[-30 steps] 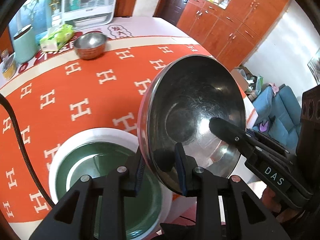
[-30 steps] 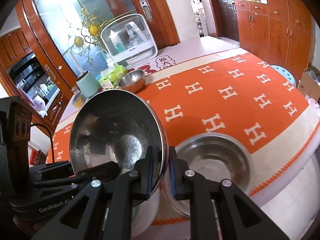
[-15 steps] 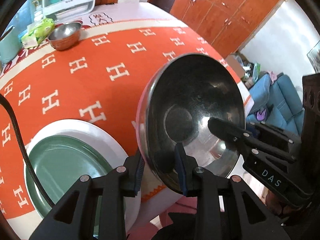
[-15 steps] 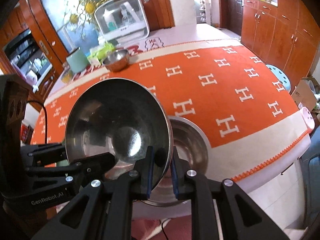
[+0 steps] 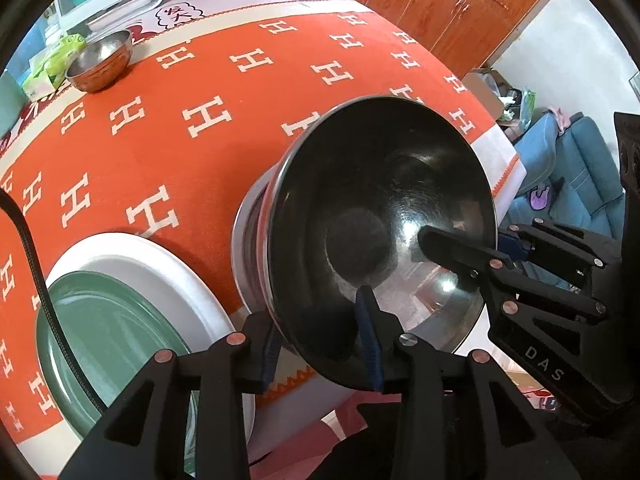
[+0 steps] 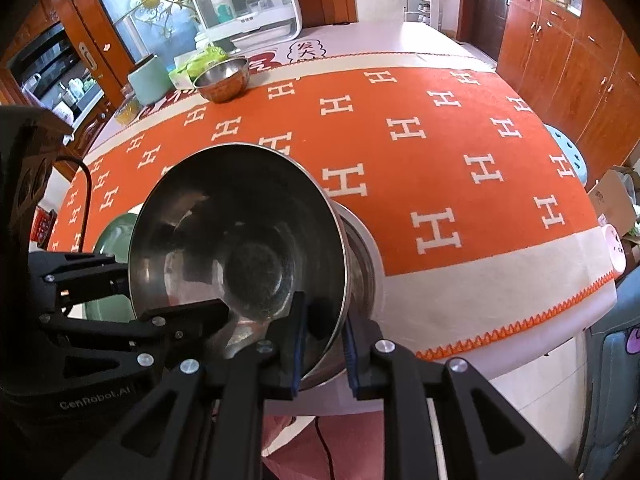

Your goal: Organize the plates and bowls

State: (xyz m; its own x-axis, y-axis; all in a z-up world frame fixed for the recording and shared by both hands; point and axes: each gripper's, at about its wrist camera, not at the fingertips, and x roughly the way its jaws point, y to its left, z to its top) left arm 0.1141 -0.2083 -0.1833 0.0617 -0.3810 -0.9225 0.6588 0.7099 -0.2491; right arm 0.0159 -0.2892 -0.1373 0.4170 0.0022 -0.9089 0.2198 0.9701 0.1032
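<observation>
— Nearest the lenses, what is held?

— A steel bowl [image 5: 380,208] is straddled at its rim by both grippers and is kept tilted, its hollow turned toward the cameras. One finger of each gripper is set inside it and one outside.

— How are the fingers of the left gripper [image 5: 320,340] placed?

— They have just been opening. The bowl's wall is between them, but a slight gap is seen at the inner pad, so the wall is not pressed.

— And the right gripper [image 6: 322,340]?

— Its fingers are kept narrow and the rim is pinched between the blue pads.

— Where is the bowl placed?

— It is held over a second steel bowl [image 6: 362,256], which is set on the tablecloth [image 5: 224,160] at the table's near edge. Whether the two bowls touch cannot be told.

— What is seen beside them?

— A green plate [image 5: 108,332] is laid on a white plate [image 5: 160,256] just to the left, also near the edge.

— And farther off?

— A small bowl [image 5: 100,62] is set at the far side of the orange cloth, well apart from the others. A green tissue pack [image 5: 48,64] and a mint container [image 6: 148,80] are found beside it, and a white countertop cabinet [image 6: 248,0] is seen behind them.
</observation>
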